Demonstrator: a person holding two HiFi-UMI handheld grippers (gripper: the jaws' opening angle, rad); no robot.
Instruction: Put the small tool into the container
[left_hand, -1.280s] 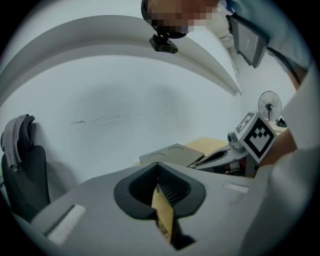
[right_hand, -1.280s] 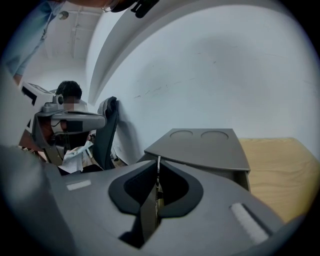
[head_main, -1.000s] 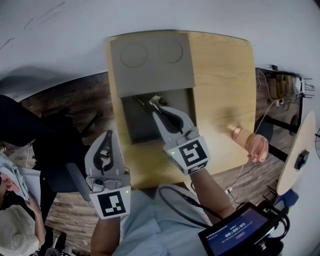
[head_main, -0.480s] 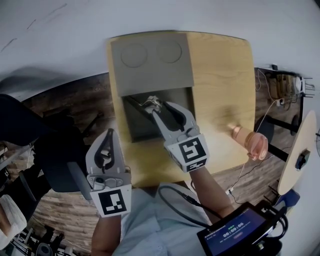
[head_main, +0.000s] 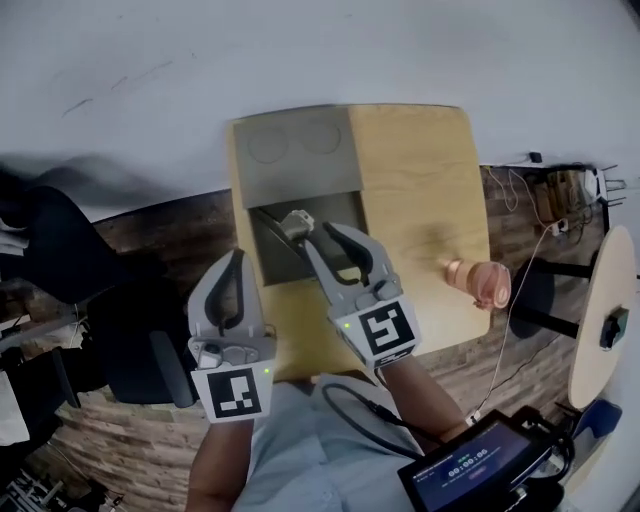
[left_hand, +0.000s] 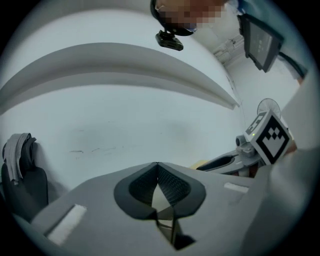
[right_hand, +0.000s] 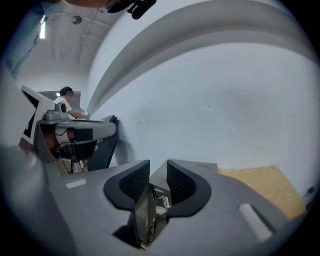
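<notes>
On the wooden table stands a grey container whose lid lies folded back behind it. The small metal tool, with a pale head and a dark handle, lies inside the container. My right gripper hovers just above it, with its jaws apart and closing, and nothing pressed between the pads. In the right gripper view the tool shows below the gap of my right gripper. My left gripper is off the table's left front edge, shut and empty; the left gripper shows its tips meeting.
A pinkish object lies at the table's right edge. A black chair stands to the left and a round table to the right, with cables beside it. A tablet hangs at the lower right.
My right gripper held the tool over the container, then spread its jaws and let it go. The tool now lies in the container. The head view has shifted.
</notes>
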